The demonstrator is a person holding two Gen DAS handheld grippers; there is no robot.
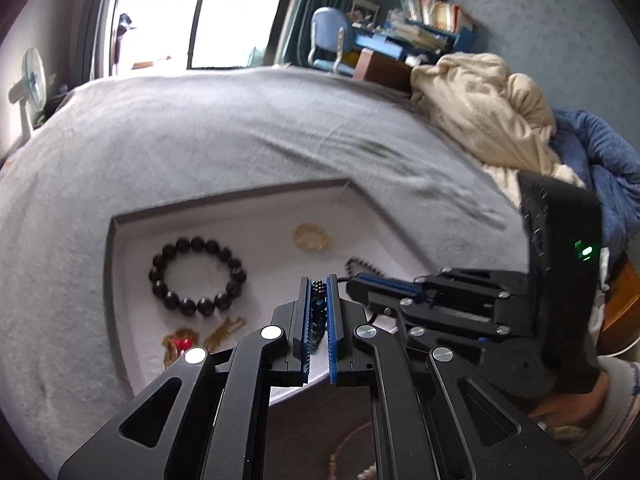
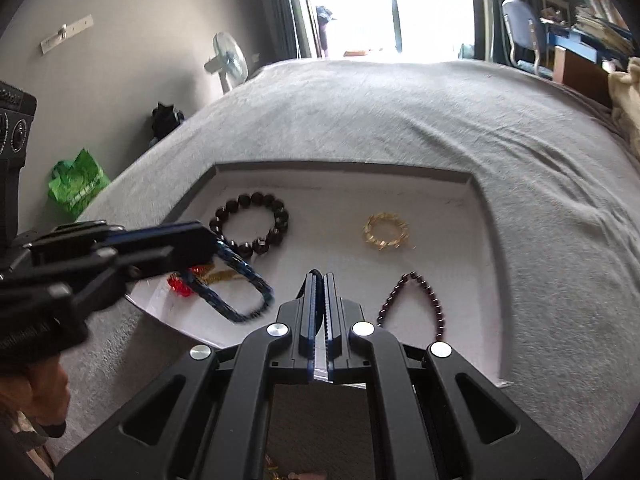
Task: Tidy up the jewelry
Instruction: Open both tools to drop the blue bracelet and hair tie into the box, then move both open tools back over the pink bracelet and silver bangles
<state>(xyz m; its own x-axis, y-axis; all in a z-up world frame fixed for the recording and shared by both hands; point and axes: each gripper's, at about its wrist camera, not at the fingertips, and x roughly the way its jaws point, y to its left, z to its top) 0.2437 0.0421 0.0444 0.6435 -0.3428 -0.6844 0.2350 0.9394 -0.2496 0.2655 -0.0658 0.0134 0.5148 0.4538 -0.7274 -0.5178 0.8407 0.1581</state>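
Left gripper (image 1: 319, 312) clamps blue bead bracelet (image 2: 240, 288) above tray (image 2: 486, 240).

A bed (image 2: 400, 120) covered with a grey blanket (image 1: 240, 140) carries everything. A shallow white tray (image 2: 486, 240) with a grey rim lies flat on the blanket. At the bed's far right edge, a crumpled cream blanket (image 1: 488, 108) lies in a heap, with blue fabric (image 1: 600, 152) beside it.
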